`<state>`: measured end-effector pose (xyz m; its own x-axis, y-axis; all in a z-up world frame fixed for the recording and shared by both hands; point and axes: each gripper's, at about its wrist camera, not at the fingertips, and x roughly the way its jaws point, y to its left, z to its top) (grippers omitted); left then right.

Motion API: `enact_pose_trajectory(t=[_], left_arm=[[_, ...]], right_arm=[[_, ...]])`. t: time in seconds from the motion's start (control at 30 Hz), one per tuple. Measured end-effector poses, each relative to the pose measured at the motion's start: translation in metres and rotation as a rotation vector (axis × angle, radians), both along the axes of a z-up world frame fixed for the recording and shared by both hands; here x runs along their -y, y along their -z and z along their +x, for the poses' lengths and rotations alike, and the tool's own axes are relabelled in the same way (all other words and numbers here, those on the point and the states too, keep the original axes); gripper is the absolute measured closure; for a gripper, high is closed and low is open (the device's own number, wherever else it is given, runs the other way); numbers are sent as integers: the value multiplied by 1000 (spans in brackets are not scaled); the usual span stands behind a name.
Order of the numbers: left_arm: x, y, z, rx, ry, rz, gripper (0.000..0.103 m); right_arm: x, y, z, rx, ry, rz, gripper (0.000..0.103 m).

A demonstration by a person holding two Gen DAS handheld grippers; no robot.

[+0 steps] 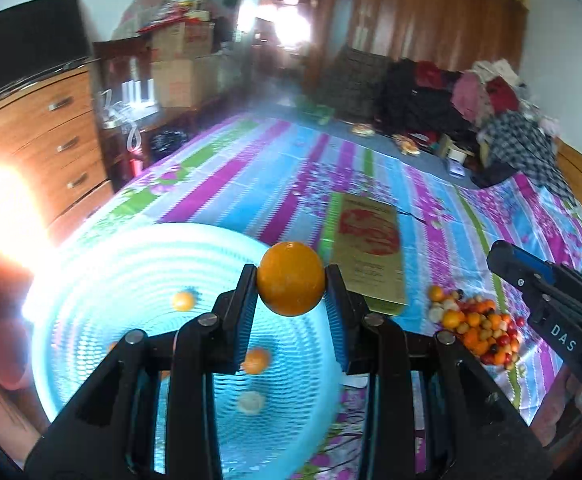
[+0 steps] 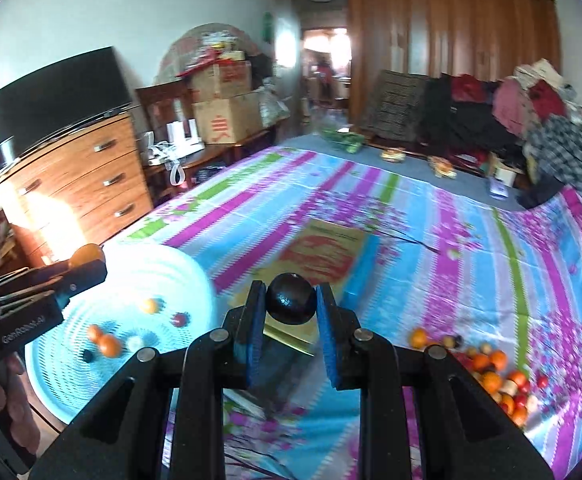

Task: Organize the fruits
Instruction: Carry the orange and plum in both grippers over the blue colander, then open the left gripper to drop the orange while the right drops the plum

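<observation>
Carrying a round fruit in each tool, the person risks a drop more than anything else: the left tool [image 1: 291, 280] pinches an orange [image 1: 291, 279] only at its widest girth between narrow pads, and the right tool [image 2: 291, 300] grips a dark plum-like fruit [image 2: 291, 298] the same way, so a small slackening or a jolt could, I'd say, let either roll off across the bed [image 2: 471, 248]. The orange hangs above the near rim of the pale blue basket [image 1: 91, 264], so a slip there would likely land inside; the dark fruit is short of the basket, over a flat yellow-and-red box [image 2: 323, 248] ahead of the right tool, and could bounce away. Counting: two tools, both closed on fruit; one basket, holding roughly seven small fruits in the right wrist view; one heap of loose fruit [image 2: 503, 376] to the right tool's right, too many and too small to count.
</observation>
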<state>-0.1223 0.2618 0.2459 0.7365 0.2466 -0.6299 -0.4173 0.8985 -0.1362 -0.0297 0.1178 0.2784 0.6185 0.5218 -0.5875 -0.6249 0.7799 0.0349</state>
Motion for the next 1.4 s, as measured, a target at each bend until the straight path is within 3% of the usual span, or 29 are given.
enact_pose_trajectory(t=[0.3,0.63,0.93,1.4], left_arm=[[-61,7,-33,-47,-128,-28,69],[-109,47,-50,-182,-189,-159,69],[-130,68,-61,-280,-208,-211,69],[-146,82,-60,-320,-213,-253,69]], right_arm=[[-81,3,-15,-81,-142,-15,74],[-155,46,-16,-282,-263,-118,74],[-184,81,-5,-386,-287,-240,74],[-186,107,9,-479,-292,-261,74]])
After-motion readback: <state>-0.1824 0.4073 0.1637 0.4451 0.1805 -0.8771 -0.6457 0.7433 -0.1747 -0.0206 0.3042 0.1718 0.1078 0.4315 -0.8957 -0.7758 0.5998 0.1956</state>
